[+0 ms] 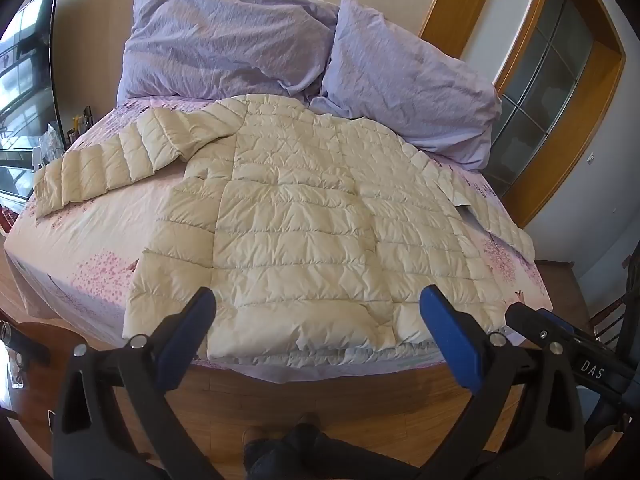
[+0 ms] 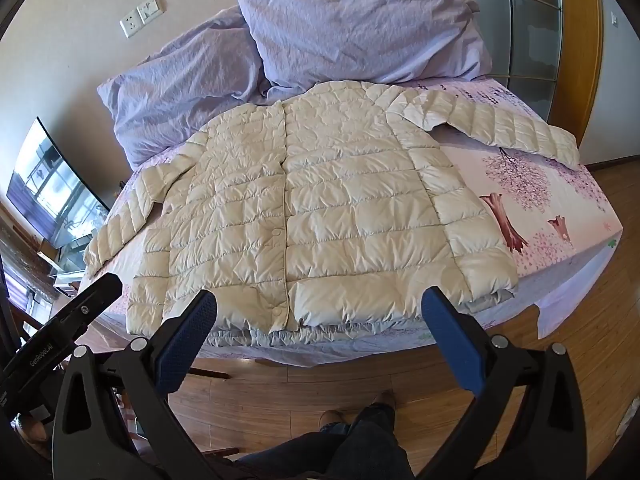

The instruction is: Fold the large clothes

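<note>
I read "DAS" and "GenRobot.AI" on the rigs. Both my left tongs [image 1: 316, 312] and right tongs [image 2: 320, 312] gape apart, short of the cream jacket [image 2: 312, 204] on the bed [image 2: 560, 216].

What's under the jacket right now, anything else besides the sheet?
The jacket lies flat on the pink floral sheet. Sheet shows all around it; what its body covers is hidden.

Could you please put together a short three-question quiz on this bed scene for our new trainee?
1. True or false: the cream puffer jacket lies spread flat on the bed.
2. How many lilac pillows sit at the head?
3. The left gripper and right gripper have jaws: A) clamped on a sleeve B) open, holding nothing C) shut on a pillow.

Key: 1 true; 2 two; 3 B.
</note>
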Demonstrator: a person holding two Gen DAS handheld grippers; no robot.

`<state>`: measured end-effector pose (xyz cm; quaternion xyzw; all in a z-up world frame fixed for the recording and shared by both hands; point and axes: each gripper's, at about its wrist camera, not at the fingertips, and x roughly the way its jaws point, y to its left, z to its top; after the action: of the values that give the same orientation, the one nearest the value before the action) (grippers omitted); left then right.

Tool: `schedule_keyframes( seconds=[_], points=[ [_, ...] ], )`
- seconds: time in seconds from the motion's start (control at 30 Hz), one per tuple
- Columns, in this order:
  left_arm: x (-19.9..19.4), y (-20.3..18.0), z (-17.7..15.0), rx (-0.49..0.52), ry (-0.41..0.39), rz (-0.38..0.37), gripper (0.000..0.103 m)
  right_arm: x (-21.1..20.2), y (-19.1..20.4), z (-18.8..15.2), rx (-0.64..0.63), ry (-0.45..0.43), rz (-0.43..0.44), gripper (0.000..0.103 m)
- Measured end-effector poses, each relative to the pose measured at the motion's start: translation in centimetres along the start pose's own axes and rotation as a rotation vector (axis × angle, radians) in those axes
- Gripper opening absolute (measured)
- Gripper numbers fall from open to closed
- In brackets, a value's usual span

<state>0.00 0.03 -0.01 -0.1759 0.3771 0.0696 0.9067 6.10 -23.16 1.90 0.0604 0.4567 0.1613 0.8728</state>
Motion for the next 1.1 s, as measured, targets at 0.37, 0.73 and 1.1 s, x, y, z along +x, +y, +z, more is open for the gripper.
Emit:
schedule_keyframes(
  seconds=[0.37, 0.73, 1.1],
  points=[
    [0.02, -0.05, -0.01, 0.002, 0.002, 0.001, 0.101, 0.13, 0.00, 0.09, -0.002, 0.002, -0.003, 0.102],
    [0.03, 0.00, 0.00, -0.001, 0.005, 0.002, 0.101, 0.20, 0.01, 0.17, -0.002, 0.000, -0.003, 0.102],
    [0.03, 0.00, 0.00, -0.002, 0.006, 0.001, 0.101, 0.19, 0.01, 0.21, -0.001, 0.000, -0.005, 0.102]
  ],
)
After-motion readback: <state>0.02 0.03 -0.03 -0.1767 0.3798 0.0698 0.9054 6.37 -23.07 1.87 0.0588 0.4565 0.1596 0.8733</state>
